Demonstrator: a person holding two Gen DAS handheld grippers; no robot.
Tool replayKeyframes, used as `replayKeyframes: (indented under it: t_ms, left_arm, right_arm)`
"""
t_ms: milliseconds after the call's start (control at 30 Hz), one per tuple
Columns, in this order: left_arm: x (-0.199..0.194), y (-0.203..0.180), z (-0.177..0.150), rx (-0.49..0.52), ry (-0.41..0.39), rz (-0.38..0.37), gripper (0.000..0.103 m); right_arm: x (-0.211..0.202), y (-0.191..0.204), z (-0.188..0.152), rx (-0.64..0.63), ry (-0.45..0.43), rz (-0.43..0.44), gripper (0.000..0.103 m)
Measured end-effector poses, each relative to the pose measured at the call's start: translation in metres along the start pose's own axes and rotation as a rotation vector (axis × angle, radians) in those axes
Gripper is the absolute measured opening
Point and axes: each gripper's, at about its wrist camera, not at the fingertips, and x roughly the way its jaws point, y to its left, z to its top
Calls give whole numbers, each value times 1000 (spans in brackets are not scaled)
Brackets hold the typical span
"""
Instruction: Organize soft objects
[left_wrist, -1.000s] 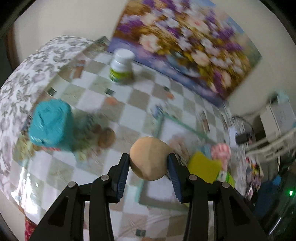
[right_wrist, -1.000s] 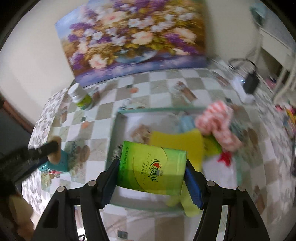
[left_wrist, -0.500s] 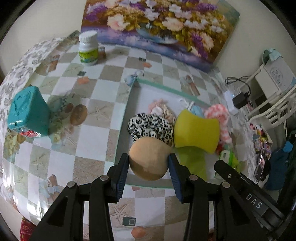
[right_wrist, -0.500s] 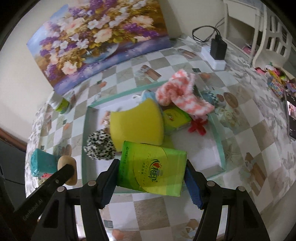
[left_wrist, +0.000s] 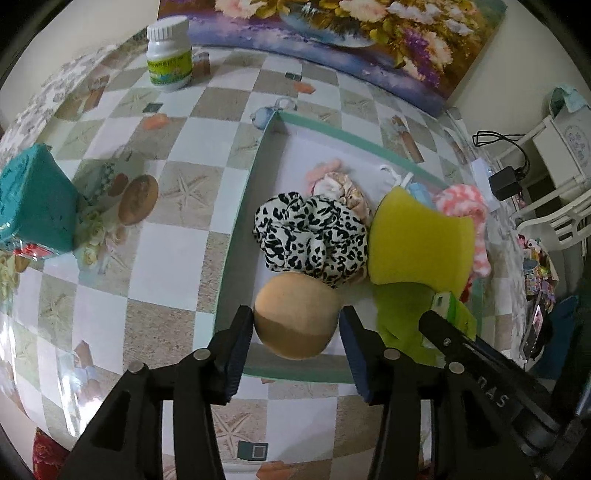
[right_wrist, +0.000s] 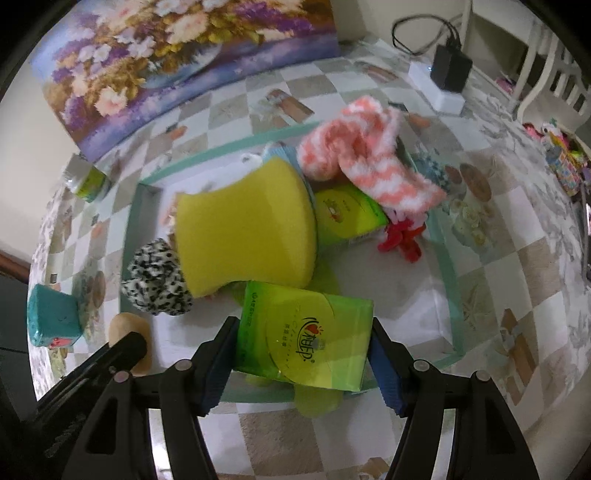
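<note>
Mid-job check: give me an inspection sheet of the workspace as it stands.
Surface: checkered tablecloth, teal-rimmed tray on it.
Job's things: leopard scrunchie, yellow sponge and striped sock lie in the tray.
Clutter: white bottle and teal box outside the tray.
Grippers: left hand-held gripper has just been opening, with the tan puff between its jaws, low over the tray's near corner. Right hand-held gripper is clamped on the green tissue pack.
Cables: black adapter with a looped cord, far edge.
Surroundings: flower painting, white chair.
</note>
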Motion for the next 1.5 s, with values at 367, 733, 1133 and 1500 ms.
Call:
replayKeyframes:
  t_ms: [367,733,1133,1500]
  left_arm:
    - [2,3,1,-24,-3,42,90]
    - [-2,15,2,-25,-56,176,96]
    - [-4,15,7,2,-56,278,96]
    - [-18,38,-6,-46,-58,386,96]
  right_arm:
    - [23,-14,-2,44,91,-51,87]
    - [14,-9,-3,23,44,-76,103]
    - [12,0,1,1,55,-98,103]
    - [6,9,-12,-44,52,-111,103]
